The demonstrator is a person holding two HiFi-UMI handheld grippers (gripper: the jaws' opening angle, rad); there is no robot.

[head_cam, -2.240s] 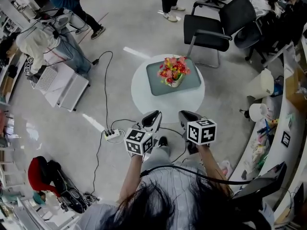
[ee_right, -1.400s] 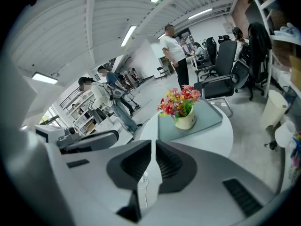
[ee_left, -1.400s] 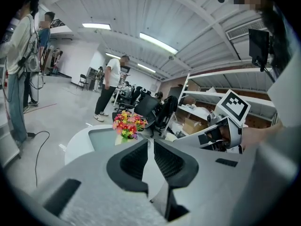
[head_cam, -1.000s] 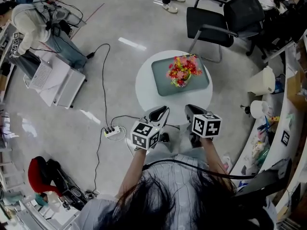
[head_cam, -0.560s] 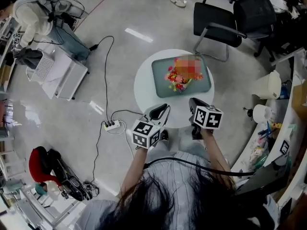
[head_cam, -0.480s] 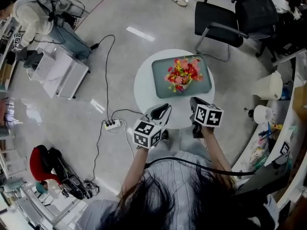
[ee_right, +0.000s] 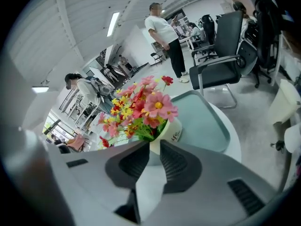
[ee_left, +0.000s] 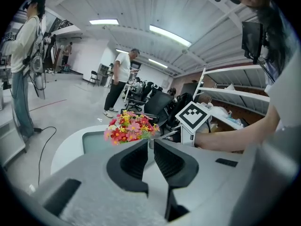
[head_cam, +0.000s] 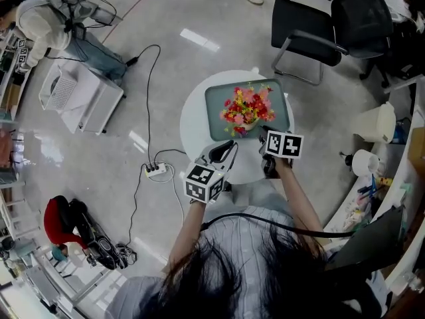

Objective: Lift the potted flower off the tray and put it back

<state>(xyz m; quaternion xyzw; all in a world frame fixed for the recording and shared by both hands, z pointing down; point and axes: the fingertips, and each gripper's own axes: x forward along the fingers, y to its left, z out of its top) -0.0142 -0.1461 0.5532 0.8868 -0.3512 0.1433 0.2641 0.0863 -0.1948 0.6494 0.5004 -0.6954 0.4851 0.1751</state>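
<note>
Right gripper view shows the right gripper [ee_right: 154,147], jaws slightly parted and empty, tips just short of the potted flower [ee_right: 169,132] standing upright on the tray [ee_right: 207,121], while the left gripper [ee_left: 150,147], likewise narrowly parted and empty, hovers near the round table [ee_left: 66,147].

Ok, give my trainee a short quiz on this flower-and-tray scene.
1. True or false: the potted flower stands on the tray.
2. Which gripper is nearer the potted flower? A: left gripper. B: right gripper.
3. Fill in: the tray lies on a round white ____.
Key: 1 true; 2 B; 3 table.
</note>
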